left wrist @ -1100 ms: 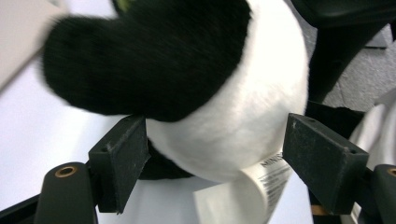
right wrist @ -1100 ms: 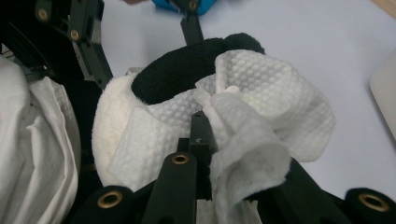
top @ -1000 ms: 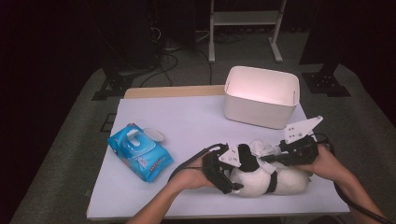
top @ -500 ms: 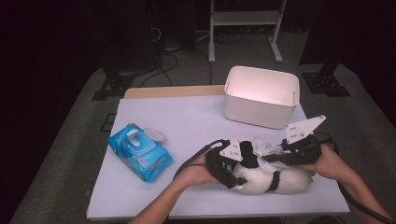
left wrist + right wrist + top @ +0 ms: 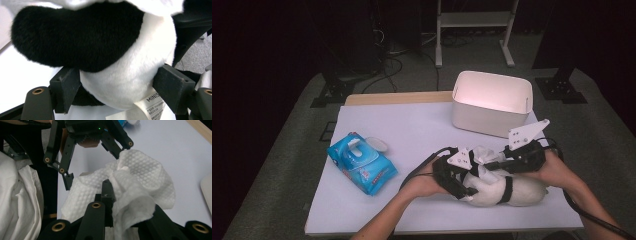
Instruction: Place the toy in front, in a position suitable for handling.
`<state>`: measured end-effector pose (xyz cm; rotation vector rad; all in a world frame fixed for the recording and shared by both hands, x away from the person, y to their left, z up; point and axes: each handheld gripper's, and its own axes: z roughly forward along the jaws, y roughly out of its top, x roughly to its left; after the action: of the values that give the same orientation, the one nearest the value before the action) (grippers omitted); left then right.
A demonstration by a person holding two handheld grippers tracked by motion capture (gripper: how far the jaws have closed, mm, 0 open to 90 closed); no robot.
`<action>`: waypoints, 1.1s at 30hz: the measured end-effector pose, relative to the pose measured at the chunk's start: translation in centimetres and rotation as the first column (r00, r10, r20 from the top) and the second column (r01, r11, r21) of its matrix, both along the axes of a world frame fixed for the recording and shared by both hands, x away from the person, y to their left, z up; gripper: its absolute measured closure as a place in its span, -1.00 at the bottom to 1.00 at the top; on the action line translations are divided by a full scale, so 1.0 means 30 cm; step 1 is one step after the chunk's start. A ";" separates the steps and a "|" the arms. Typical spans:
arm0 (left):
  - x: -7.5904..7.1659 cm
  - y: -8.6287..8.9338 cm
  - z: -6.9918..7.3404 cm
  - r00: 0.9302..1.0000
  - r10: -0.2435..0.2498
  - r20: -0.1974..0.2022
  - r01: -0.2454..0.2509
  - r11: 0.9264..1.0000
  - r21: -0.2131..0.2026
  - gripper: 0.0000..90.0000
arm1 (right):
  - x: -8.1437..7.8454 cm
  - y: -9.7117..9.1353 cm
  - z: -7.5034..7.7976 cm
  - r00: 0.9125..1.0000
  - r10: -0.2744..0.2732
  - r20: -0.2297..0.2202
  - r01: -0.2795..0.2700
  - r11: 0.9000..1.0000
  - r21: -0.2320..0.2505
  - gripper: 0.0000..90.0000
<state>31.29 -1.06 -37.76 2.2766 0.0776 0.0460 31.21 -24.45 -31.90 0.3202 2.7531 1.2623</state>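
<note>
- A plush panda [image 5: 499,190] is seen lying on its side on the near right part of the white table [image 5: 422,127], between the two hands.
- Its fur is white with black bands; in the left gripper view a broad black patch [image 5: 75,35] is shown above a rounded white bulge, and a white sewn-in label [image 5: 147,106] with printed letters hangs from the lower seam.
- Its long axis is laid roughly left to right across the table, parallel to the near edge; which end is the head cannot be told.
- The toy's left end is clasped by the left gripper [image 5: 454,175]: the jaws are spread wide around the white bulge, and the pads [image 5: 66,87] are pressed into the fur on both sides.
- A white embossed wipe [image 5: 135,187] is pinched in the right gripper [image 5: 499,162], whose jaws are pressed nearly together on the crumpled sheet.
- The wipe is held over the top of the toy, just beside the left gripper's jaws.
- A blue pack of wet wipes [image 5: 361,162] is lying on the left part of the table, well apart from the toy, with its white flap lid open.
- A white bin [image 5: 491,102] is standing at the far right of the table, beyond the toy.
</note>
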 end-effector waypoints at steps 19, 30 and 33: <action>-0.004 0.006 -0.032 1.000 0.020 -0.019 -0.021 0.999 -0.043 -0.57 | -0.026 -0.024 0.002 0.999 -0.018 0.028 0.019 0.999 -0.029 0.77; -0.009 -0.019 -0.115 0.999 0.012 -0.034 -0.015 0.995 -0.098 -0.75 | -0.020 -0.056 -0.001 0.998 -0.050 0.031 0.051 0.998 -0.028 0.77; -0.002 -0.040 -0.141 0.999 0.009 -0.039 -0.014 0.990 -0.142 -0.80 | -0.025 -0.055 -0.003 0.998 -0.048 0.035 0.049 0.998 -0.033 0.77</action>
<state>31.23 -2.25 -41.98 2.1345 0.1110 0.0026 30.47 -26.09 -31.99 0.3567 2.7175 1.1972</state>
